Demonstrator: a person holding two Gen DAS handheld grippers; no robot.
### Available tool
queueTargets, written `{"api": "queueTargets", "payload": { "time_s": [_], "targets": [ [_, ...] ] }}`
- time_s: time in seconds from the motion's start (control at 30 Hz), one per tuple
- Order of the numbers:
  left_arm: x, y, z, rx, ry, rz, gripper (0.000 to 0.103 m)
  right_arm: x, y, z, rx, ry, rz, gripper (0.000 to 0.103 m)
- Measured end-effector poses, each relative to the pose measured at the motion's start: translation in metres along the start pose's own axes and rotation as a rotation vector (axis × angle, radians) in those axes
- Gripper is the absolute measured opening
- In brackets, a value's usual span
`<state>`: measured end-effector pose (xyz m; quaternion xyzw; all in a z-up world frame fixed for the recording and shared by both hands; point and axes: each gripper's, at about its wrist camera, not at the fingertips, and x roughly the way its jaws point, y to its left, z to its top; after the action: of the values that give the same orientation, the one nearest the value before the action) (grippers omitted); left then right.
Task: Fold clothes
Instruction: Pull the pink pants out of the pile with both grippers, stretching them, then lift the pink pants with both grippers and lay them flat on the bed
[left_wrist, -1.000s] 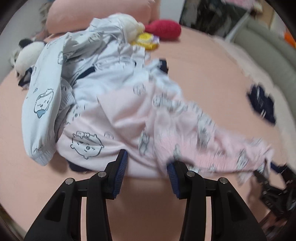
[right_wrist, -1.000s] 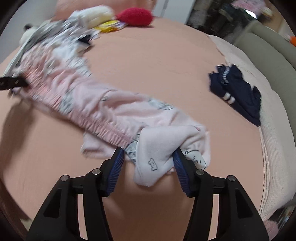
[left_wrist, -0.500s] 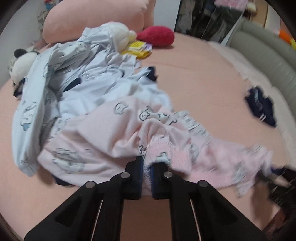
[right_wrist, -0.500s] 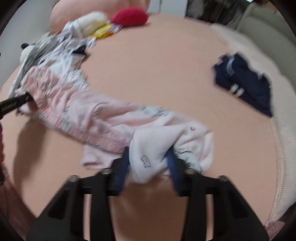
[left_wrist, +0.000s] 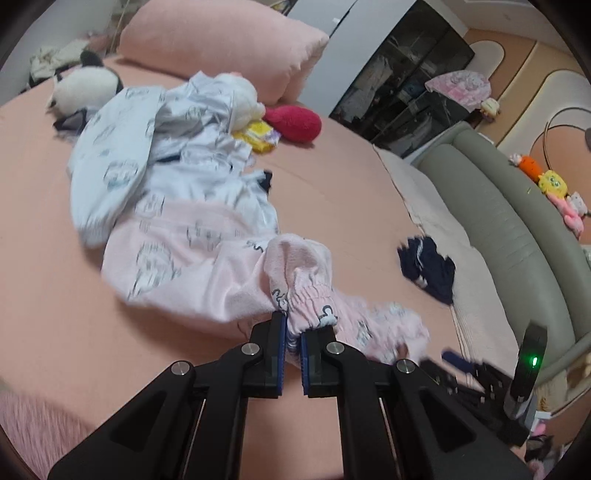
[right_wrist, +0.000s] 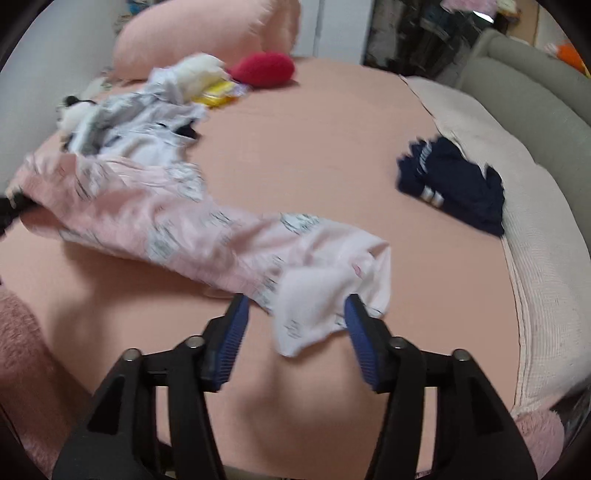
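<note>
Pink printed pyjama trousers (left_wrist: 192, 258) lie stretched across the peach bed sheet (left_wrist: 351, 177). My left gripper (left_wrist: 291, 332) is shut on their gathered elastic waistband (left_wrist: 310, 299) and holds it raised off the sheet. In the right wrist view the same trousers (right_wrist: 184, 229) run from the far left to my right gripper (right_wrist: 295, 314). Its jaws are opening, with the pale leg end (right_wrist: 314, 306) hanging loose between them and brushing the right pad (right_wrist: 360, 343). A light blue printed garment (left_wrist: 122, 147) is heaped behind the trousers.
A crumpled navy garment (right_wrist: 454, 181) lies at the right by a cream blanket (right_wrist: 535, 240) and a grey padded rail (left_wrist: 498, 221). At the head are a pink pillow (left_wrist: 221, 48), a panda plush (left_wrist: 85, 85), a red plush (left_wrist: 295, 122) and a yellow packet (left_wrist: 258, 134).
My left gripper closed on the pink waistband and lifted it, dragging the trousers off the pile. My right gripper squeezed the leg end, then spread apart again while rising.
</note>
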<state>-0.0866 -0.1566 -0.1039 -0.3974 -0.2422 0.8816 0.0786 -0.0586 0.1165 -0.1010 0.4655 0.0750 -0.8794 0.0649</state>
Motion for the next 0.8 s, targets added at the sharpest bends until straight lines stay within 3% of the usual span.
{"api": "queueTargets", "payload": {
  "time_s": [0.23,0.4,0.5,0.63,0.8],
  "targets": [
    [-0.002,-0.014,-0.025,0.018,0.045,0.015,0.007,0.012,0.068,-0.006,-0.127,0.056,0.264,0.059],
    [-0.009,-0.009,-0.028,-0.008,0.032,0.032,0.007,0.000,0.089,0.002,-0.107,0.028,0.393,0.059],
    [-0.013,-0.002,-0.028,-0.026,0.038,0.031,0.007,-0.003,0.100,0.008,-0.142,0.026,0.369,0.059],
    [-0.018,0.005,-0.031,-0.044,0.033,0.042,0.007,-0.014,0.094,0.016,-0.068,0.021,0.447,0.059],
    [-0.020,0.006,-0.033,-0.050,0.034,0.019,0.007,-0.005,0.126,0.021,-0.176,0.044,0.425,0.059]
  ]
}}
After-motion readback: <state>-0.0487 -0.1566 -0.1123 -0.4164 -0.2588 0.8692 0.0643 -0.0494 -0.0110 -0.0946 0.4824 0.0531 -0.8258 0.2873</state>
